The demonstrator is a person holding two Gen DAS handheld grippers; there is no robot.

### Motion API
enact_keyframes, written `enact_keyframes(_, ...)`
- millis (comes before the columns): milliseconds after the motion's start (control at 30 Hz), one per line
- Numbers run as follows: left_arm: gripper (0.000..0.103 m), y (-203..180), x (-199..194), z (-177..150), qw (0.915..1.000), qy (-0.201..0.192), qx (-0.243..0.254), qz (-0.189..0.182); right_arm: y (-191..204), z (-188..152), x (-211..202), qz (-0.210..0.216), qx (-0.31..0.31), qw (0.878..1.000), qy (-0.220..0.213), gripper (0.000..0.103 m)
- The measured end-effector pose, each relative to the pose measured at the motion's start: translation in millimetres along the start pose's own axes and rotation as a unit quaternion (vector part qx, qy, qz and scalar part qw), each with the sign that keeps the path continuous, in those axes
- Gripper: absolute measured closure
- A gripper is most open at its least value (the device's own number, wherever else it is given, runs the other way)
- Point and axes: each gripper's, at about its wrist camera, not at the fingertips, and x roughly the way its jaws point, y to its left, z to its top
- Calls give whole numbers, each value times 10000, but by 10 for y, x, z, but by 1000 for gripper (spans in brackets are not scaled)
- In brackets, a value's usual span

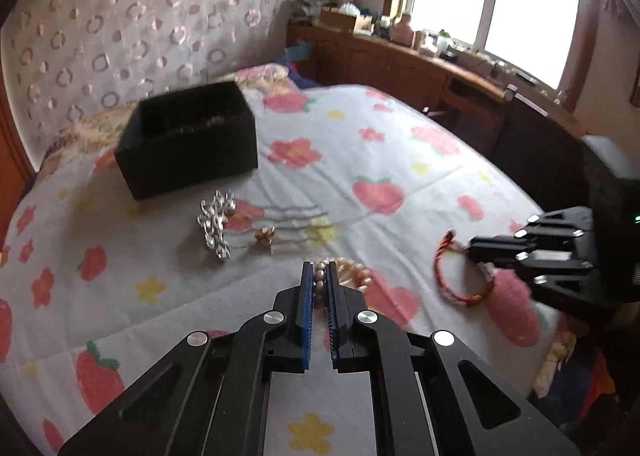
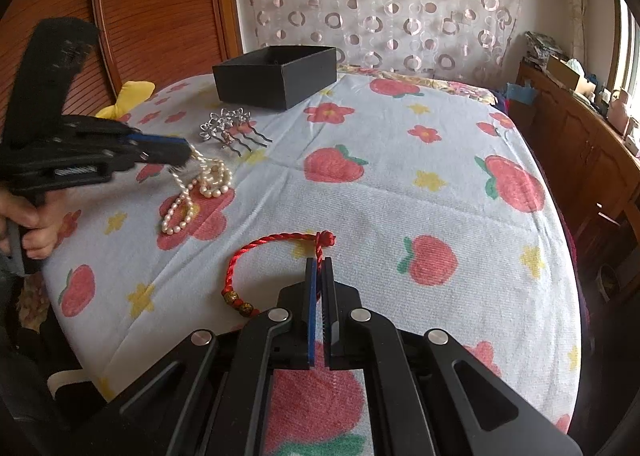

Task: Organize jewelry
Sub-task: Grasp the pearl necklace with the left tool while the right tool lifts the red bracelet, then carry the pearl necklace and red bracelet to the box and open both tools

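Note:
My left gripper is shut on the pearl necklace, whose strand trails onto the bed in the right wrist view. My right gripper is shut on the red cord bracelet, which also shows in the left wrist view. A silver flower hair comb and a small gold piece lie on the bedspread between the necklace and the open black box. The box also shows in the right wrist view, beyond the comb.
The bed has a white spread with strawberries and flowers. A wooden headboard and a patterned curtain stand behind. A yellow bow lies at the left edge. A cluttered wooden cabinet runs under the window.

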Motion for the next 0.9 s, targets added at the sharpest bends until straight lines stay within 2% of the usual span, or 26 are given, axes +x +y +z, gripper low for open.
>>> enact_keyframes(200,98,-41,-392,153,9987,-508,-59,-90,-6,10,12,61,62,10000,25,98)
enact_keyframes(267,98,-56,-529,212,9976,-675,-61,-114,-13,13,16,114,87,9999,32,96)
enact_keyframes(333,98,-72,-640,268,9966,-809,-54,-116,-8,20,18,233,141,9996,44,87)
enact_keyframes(467,98,-72,-842,368,9944,-1056,-84,-28,61,23,23,96,-41,9999,54,87)
enact_keyframes(500,98,-69,-883,392,9938,-1112,-81,-11,66,20,22,61,-78,9999,53,88)
enact_keyframes(533,98,-64,-918,415,9932,-1162,-85,0,78,21,29,-9,-124,9999,53,96)
enact_keyframes(567,98,-54,-950,433,9928,-1197,-86,17,89,19,28,-31,-169,9998,54,100)
enact_keyframes(733,98,-34,-1074,546,9904,-1376,-55,133,118,36,7,62,-186,9998,-6,101)
enact_keyframes(900,98,33,-1163,713,9885,-1496,-57,212,148,195,-173,99,-223,9991,-353,101)
